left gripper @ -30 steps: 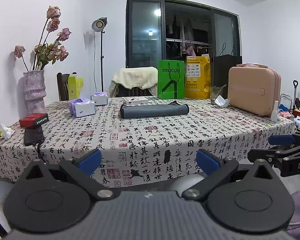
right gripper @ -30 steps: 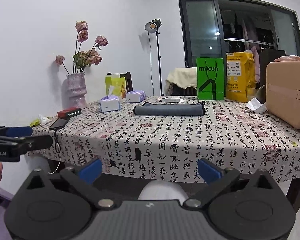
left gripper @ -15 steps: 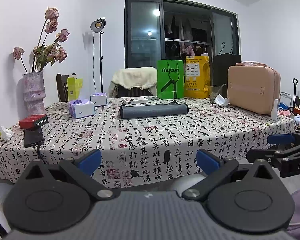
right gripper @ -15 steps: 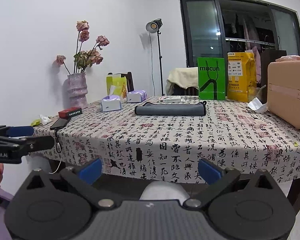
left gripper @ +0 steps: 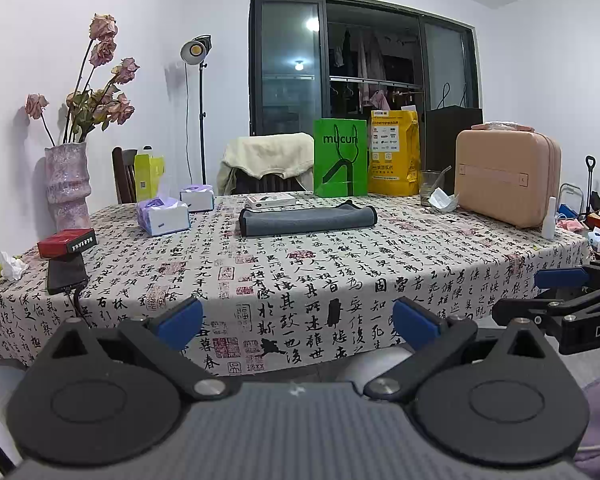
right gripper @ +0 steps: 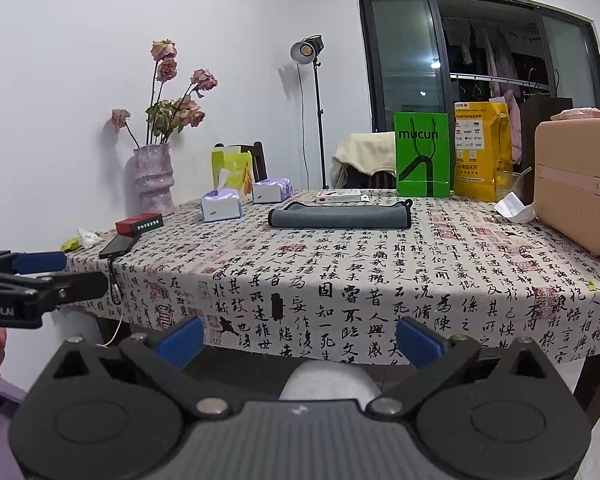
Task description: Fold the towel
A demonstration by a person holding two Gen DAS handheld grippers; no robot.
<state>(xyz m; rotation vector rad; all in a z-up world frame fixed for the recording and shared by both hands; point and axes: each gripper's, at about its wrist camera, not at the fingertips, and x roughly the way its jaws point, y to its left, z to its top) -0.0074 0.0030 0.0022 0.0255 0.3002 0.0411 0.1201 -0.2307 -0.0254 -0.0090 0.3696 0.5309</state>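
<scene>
A grey towel with a dark edge (left gripper: 307,220) lies folded in a long narrow strip toward the far side of the table (left gripper: 340,276); it also shows in the right wrist view (right gripper: 340,215). My left gripper (left gripper: 298,322) is open and empty, held in front of the table's near edge, well short of the towel. My right gripper (right gripper: 298,338) is open and empty, also off the near edge. Each gripper shows at the side of the other's view.
On the calligraphy tablecloth: two tissue boxes (left gripper: 163,216), a red box (left gripper: 67,242), a phone with cable (left gripper: 65,274), a vase of dried roses (left gripper: 67,184), a green bag (left gripper: 340,158), a yellow bag (left gripper: 394,152), a glass (left gripper: 431,187), a pink case (left gripper: 507,176). A chair (left gripper: 266,168) stands behind.
Both views have shifted very slightly; the grippers stay open and the towel has not moved.
</scene>
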